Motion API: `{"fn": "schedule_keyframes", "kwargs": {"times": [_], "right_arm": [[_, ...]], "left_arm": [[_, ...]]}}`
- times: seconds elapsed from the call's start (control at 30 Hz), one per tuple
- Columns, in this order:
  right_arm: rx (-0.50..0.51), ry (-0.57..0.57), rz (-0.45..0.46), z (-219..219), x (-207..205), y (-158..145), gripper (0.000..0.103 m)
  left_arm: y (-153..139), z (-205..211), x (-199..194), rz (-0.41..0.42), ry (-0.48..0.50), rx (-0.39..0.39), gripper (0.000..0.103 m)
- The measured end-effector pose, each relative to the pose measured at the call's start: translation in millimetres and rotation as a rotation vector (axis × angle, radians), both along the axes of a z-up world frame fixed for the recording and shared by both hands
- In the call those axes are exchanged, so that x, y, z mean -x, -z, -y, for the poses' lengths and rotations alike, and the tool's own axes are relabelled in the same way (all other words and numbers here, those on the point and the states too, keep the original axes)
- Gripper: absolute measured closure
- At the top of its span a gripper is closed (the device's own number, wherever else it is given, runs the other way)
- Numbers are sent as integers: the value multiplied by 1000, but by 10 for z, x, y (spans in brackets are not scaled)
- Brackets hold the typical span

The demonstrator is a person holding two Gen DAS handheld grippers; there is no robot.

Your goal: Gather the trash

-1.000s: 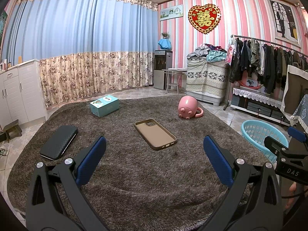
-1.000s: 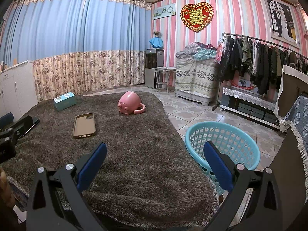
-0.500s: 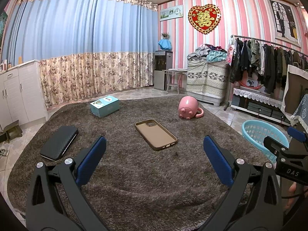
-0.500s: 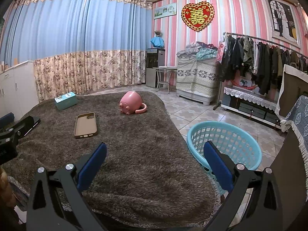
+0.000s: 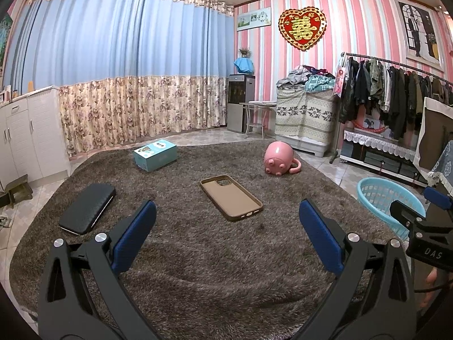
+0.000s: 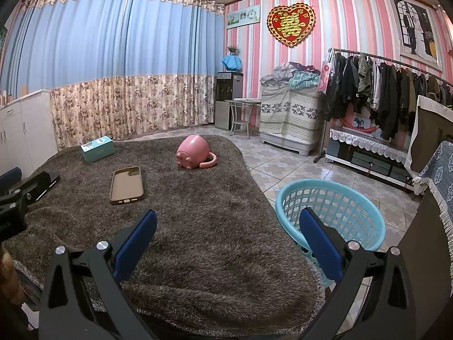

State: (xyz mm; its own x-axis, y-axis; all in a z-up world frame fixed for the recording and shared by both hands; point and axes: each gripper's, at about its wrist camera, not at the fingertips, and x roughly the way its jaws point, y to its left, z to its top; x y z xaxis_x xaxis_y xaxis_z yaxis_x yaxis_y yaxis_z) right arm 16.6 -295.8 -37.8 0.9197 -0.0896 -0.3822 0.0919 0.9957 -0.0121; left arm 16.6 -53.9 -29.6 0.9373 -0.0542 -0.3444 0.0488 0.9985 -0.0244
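Trash pickup hasn't started imo: left gripper (image 5: 226, 229) and right gripper (image 6: 226, 232) both have jaws wide open, holding nothing. Tan rectangular phone case (image 5: 230, 197) lies flat on the shaggy brown rug (image 5: 198, 269), straight ahead of the left jaws, long axis angled away-left, so left is nearer. Round turquoise plastic basket (image 6: 331, 215) sits on the floor at the rug's right edge.
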Motion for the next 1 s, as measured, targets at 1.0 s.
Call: {"fn": "schedule_keyframes", "kwargs": {"times": [1.0], "right_arm": [[-9, -12, 34, 40, -3, -69, 4]], "left_arm": [[-31, -36, -45, 11, 1, 1, 5]]}}
